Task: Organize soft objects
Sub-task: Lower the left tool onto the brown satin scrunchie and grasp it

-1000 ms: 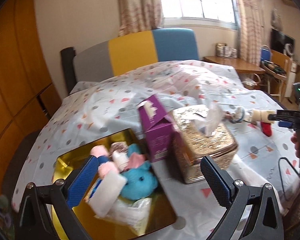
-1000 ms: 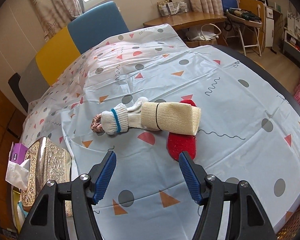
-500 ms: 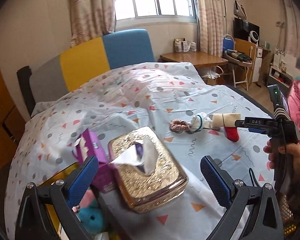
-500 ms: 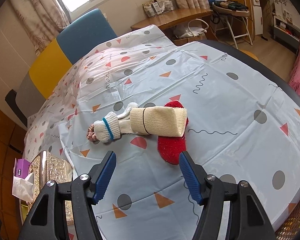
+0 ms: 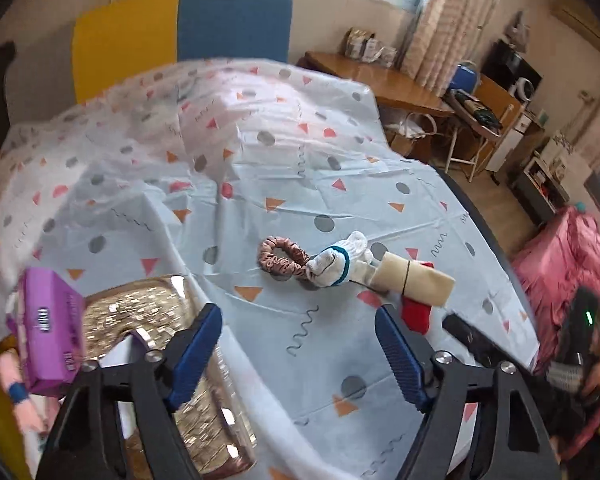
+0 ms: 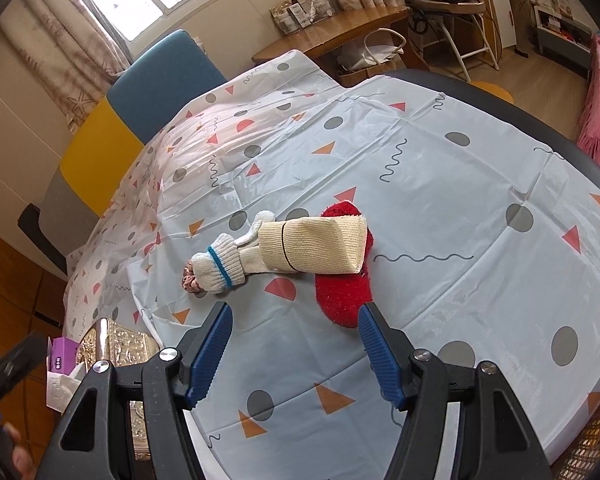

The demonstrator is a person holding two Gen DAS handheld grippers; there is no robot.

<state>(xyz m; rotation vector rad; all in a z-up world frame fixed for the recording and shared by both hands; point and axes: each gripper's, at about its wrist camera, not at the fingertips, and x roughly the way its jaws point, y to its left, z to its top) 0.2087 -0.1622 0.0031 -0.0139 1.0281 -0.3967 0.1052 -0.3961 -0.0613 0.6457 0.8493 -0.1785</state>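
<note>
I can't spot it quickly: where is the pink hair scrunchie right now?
In the left wrist view the pink scrunchie lies mid-table on the patterned tablecloth, touching the left end of the white glove, ahead of the gold tissue box.

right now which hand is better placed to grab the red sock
Right, probably. The right gripper has the red sock just beyond its open, empty jaws. The left gripper sits farther back, nearer the scrunchie, jaws closing on nothing.

Left tongs (image 5: pixel 298 350) closing, empty; right tongs (image 6: pixel 294 346) agape.
</note>
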